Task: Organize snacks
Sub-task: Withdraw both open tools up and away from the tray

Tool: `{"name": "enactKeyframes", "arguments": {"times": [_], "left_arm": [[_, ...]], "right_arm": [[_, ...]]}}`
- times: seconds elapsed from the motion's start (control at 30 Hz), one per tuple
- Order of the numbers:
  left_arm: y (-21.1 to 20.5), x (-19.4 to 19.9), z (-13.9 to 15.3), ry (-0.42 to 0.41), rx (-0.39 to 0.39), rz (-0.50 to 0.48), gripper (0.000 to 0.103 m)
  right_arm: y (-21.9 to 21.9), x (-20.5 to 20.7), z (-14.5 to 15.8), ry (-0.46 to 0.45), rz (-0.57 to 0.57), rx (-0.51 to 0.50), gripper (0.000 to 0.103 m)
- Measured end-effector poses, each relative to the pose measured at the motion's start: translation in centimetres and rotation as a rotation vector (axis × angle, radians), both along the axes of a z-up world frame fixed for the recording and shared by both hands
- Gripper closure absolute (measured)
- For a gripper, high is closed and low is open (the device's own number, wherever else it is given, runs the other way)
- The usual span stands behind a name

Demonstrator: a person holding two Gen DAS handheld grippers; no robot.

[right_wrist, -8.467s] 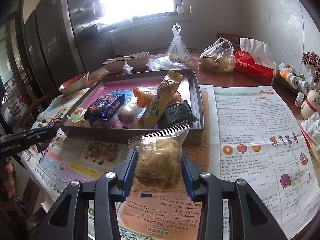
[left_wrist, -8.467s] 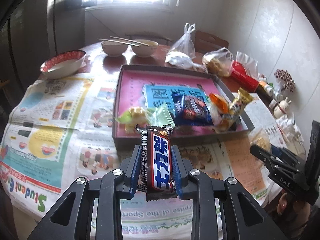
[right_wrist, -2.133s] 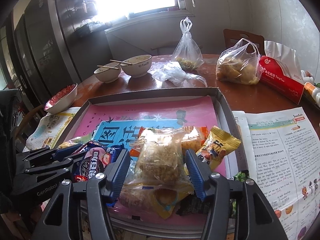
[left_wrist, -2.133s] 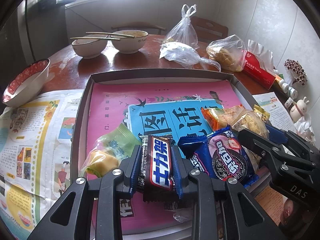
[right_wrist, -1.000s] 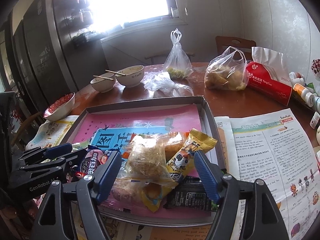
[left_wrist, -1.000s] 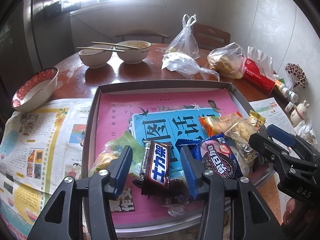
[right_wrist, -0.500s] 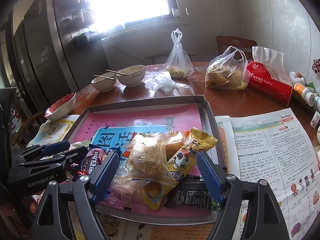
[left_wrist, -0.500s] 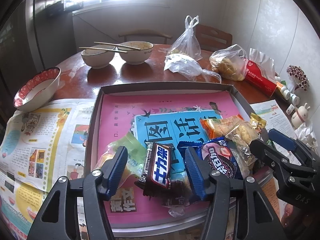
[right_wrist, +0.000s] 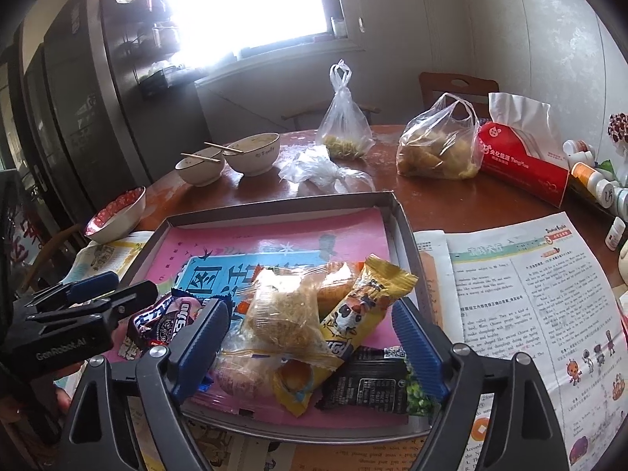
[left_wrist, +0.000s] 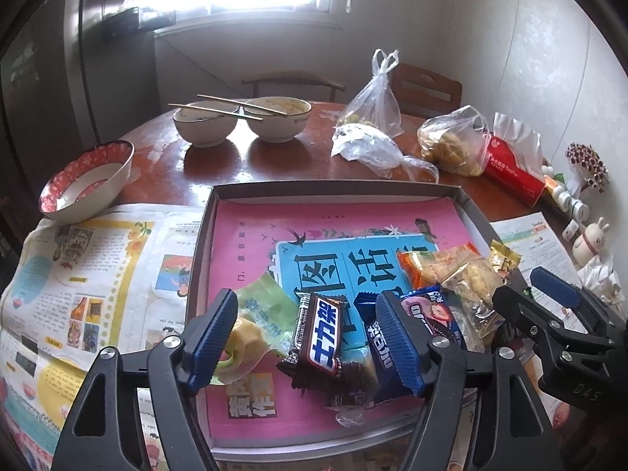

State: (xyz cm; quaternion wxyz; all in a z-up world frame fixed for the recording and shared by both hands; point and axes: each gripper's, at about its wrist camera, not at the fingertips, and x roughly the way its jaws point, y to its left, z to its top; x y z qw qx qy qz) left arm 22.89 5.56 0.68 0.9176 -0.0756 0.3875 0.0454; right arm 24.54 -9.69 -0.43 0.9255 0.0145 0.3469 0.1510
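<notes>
Left tongs point(left_wrist: 310, 337) hide part of the blue cookie pack point(left_wrist: 428, 314).

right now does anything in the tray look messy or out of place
Yes. The snacks are heaped at the near end of the tray, overlapping, while the far half lies bare. The yellow packet leans across the clear bag and the black pack. Nothing looks torn or spilled.

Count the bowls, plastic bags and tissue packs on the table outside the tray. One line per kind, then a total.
Bowls: 3 (red-patterned bowl, white bowls)
Plastic bags: 3 (tied bag, crumpled bag, bag of yellow food)
Tissue packs: 1
Total: 7
</notes>
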Motion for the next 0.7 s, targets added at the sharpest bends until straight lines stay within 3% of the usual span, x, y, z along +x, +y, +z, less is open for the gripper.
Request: {"name": "enactKeyframes", "arguments": {"times": [0.7], "left_arm": [[-0.4, -1.8, 1.4, -0.045, 0.000, 0.000, 0.027]], "right_arm": [[-0.5, -1.7, 2.1, -0.074, -0.012, 0.022, 0.011]]}}
